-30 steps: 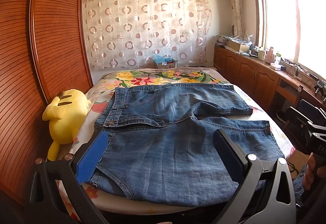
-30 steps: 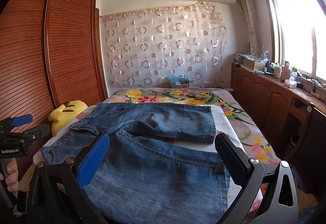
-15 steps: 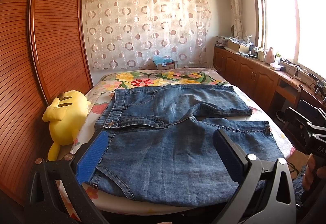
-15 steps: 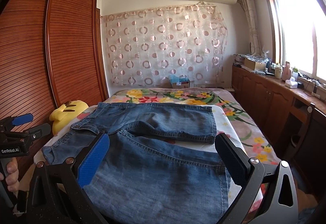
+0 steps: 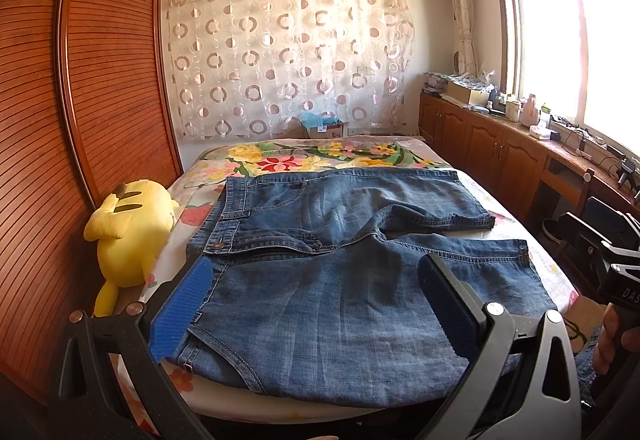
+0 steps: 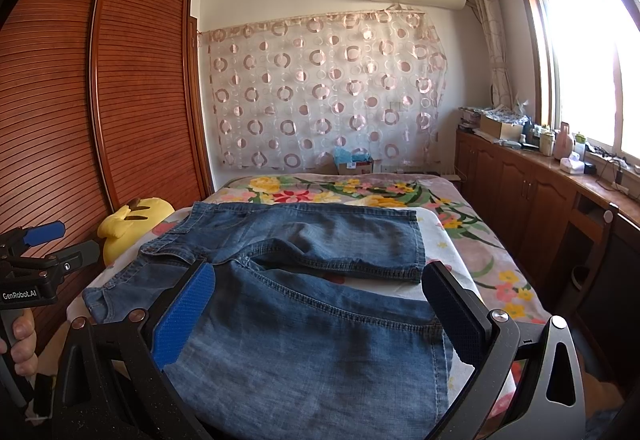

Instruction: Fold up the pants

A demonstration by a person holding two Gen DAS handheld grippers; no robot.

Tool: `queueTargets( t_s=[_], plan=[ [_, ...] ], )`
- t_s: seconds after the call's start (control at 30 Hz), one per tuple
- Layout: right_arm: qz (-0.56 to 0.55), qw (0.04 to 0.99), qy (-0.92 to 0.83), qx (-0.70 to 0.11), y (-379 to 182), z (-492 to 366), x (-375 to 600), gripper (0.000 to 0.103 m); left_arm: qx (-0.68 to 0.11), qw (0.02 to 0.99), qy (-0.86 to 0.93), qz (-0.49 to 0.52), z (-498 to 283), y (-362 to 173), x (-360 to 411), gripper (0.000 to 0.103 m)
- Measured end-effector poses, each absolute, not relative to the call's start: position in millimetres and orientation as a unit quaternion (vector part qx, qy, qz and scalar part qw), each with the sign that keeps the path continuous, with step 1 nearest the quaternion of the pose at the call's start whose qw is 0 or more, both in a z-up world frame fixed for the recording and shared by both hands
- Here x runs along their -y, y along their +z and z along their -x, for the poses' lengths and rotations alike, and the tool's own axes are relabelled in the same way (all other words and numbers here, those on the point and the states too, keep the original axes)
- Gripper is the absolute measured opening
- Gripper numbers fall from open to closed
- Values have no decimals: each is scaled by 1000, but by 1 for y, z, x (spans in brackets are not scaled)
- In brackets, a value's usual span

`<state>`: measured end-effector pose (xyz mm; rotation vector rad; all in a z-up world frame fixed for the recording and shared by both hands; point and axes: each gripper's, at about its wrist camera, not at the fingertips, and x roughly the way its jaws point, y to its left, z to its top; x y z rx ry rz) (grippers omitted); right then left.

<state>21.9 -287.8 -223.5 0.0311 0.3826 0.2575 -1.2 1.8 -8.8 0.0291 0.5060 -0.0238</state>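
Blue denim pants lie spread flat on the bed, waistband at the left, two short legs reaching right with a gap between them. The same pants fill the lower half of the right wrist view. My left gripper hovers open above the near waist and hip area, nothing between its blue pads. Over the near leg, my right gripper also stands open and holds nothing. Each gripper shows at the edge of the other's view, held in a hand.
A yellow plush toy leans at the bed's left edge by the wooden wardrobe. The floral bedsheet stretches beyond the pants. Wooden cabinets with clutter line the right wall under the window.
Both cameras have lifted and tilted slightly, so the pants sit a little lower in view. The pants have not moved, and both grippers stay open.
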Motion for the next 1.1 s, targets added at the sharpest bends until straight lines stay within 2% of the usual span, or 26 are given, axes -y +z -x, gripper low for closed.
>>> queueTargets(
  t_s=[1.1],
  plan=[
    [-17, 973, 130, -188, -224, -24, 287, 103, -265, 964, -12, -14, -10, -9, 1, 103]
  ],
)
